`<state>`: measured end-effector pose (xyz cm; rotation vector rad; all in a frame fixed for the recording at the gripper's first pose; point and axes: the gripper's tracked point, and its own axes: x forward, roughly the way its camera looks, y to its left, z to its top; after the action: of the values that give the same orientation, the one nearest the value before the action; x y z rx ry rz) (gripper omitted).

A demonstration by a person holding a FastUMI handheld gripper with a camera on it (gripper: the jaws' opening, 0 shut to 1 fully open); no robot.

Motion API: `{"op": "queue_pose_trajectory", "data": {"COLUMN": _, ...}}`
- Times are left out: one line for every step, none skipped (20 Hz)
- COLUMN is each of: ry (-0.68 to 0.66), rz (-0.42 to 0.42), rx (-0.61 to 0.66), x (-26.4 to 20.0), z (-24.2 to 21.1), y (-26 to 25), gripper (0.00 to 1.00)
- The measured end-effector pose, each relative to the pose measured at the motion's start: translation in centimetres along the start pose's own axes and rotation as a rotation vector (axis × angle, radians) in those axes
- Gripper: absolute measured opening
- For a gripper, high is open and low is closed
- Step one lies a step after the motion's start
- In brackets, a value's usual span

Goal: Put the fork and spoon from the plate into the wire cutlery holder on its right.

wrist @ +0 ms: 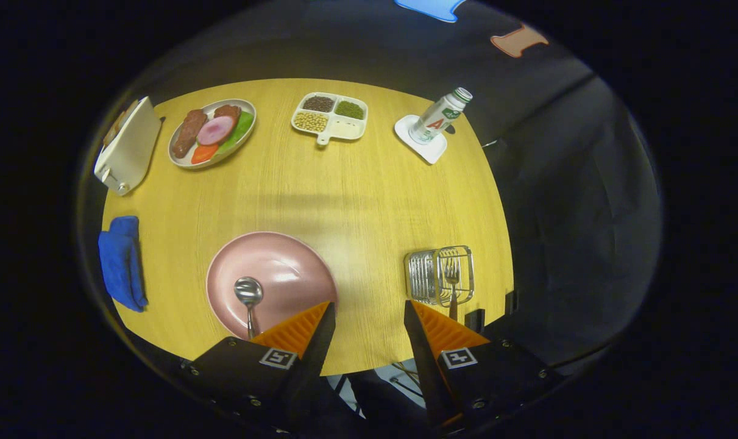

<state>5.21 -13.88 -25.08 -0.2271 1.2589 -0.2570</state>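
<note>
A pink plate [283, 268] lies on the yellow table just ahead of the left finger. A metal spoon [248, 299] rests in it, bowl away from me, its handle running under the left finger's tip. To the plate's right stands the wire cutlery holder [431, 277], just ahead of the right finger. The fork [452, 281] stands in the holder with its tines up. My gripper [369, 311] hovers high above the table's near edge, open, with nothing between its fingers.
Across the far side of the table [369, 201] sit a white toaster [128, 146], an oval plate of toy food [212, 131], a divided dish of beans [330, 117] and a bottle [439, 116] on a white coaster. A blue cloth [122, 262] lies left of the pink plate.
</note>
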Motion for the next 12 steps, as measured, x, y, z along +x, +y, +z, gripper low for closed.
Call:
{"op": "queue_pose_trajectory", "data": {"ry": -0.002, "rz": 0.009, "rx": -0.002, "x": -0.2, "z": -0.2, "y": 1.3, "gripper": 0.71}}
{"op": "queue_pose_trajectory", "data": {"ry": -0.002, "rz": 0.019, "rx": 0.004, "x": -0.2, "z": -0.8, "y": 2.5, "gripper": 0.71}}
{"op": "queue_pose_trajectory", "data": {"ry": 0.003, "rz": 0.028, "rx": 0.013, "x": -0.1, "z": -1.3, "y": 3.7, "gripper": 0.71}}
{"op": "queue_pose_trajectory", "data": {"ry": 0.012, "rz": 0.038, "rx": 0.016, "x": 0.0, "z": -2.0, "y": 4.9, "gripper": 0.71}}
{"op": "queue_pose_trajectory", "data": {"ry": 0.023, "rz": 0.050, "rx": 0.016, "x": 0.3, "z": -2.7, "y": 6.1, "gripper": 0.71}}
{"op": "queue_pose_trajectory", "data": {"ry": 0.036, "rz": 0.060, "rx": 0.006, "x": 0.5, "z": -3.4, "y": 7.2, "gripper": 0.71}}
{"op": "queue_pose_trajectory", "data": {"ry": 0.050, "rz": 0.072, "rx": -0.005, "x": 0.8, "z": -4.3, "y": 8.2, "gripper": 0.71}}
{"op": "queue_pose_trajectory", "data": {"ry": 0.063, "rz": 0.082, "rx": -0.016, "x": 1.0, "z": -5.0, "y": 9.2, "gripper": 0.71}}
{"op": "queue_pose_trajectory", "data": {"ry": 0.078, "rz": 0.089, "rx": -0.031, "x": 1.4, "z": -5.9, "y": 10.0, "gripper": 0.71}}
{"op": "queue_pose_trajectory", "data": {"ry": 0.093, "rz": 0.096, "rx": -0.044, "x": 1.6, "z": -6.7, "y": 10.7, "gripper": 0.71}}
{"op": "queue_pose_trajectory", "data": {"ry": 0.108, "rz": 0.102, "rx": -0.050, "x": 2.1, "z": -7.6, "y": 11.4, "gripper": 0.71}}
{"op": "queue_pose_trajectory", "data": {"ry": 0.122, "rz": 0.111, "rx": -0.054, "x": 2.4, "z": -8.3, "y": 12.0, "gripper": 0.71}}
